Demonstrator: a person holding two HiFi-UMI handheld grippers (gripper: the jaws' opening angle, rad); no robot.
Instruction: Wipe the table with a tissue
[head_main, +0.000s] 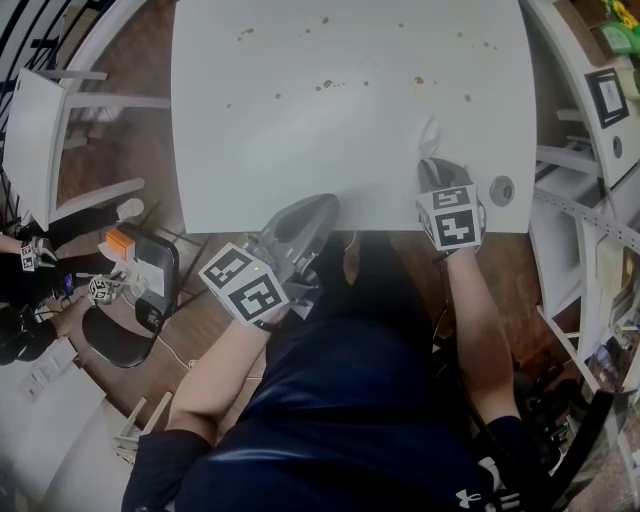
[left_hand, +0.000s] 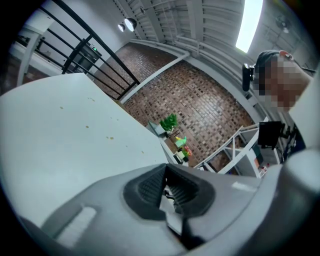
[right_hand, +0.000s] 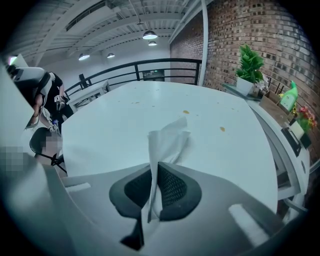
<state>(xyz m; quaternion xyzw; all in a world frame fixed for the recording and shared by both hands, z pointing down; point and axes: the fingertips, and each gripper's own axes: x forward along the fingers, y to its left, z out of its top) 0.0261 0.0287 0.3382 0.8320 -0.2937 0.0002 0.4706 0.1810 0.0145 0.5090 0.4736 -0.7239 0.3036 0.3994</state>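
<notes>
At the near edge of the white table (head_main: 300, 120), the person is holding a gripper in each hand. The right gripper (head_main: 432, 168) is pointing steeply down over the near right part of the tabletop, just beside a small round cap (head_main: 502, 190) set in the surface. Its fingers (right_hand: 172, 187) are pressing fully together on a white tissue (right_hand: 167, 140). The sheet is running as a thin fold between the two dark pads, and its loose, crumpled end is sticking out past the tips above the table (right_hand: 125, 130). In the head view the tissue (head_main: 430, 135) is showing as a pale tuft just beyond the right gripper (right_hand: 154, 170), low over the surface; whether it is touching the top cannot be told.

The left gripper (head_main: 318, 212) is lying nearly level, its tip reaching just over the table's near edge, well apart from the tissue. Its fingers (left_hand: 147, 187) are meeting at the tips, with only a narrow slit behind them, and the left gripper (left_hand: 166, 172) is holding nothing.

Small brown spots (head_main: 325, 85) are lying scattered across the far half of the table (left_hand: 60, 140), away from both grippers.
</notes>
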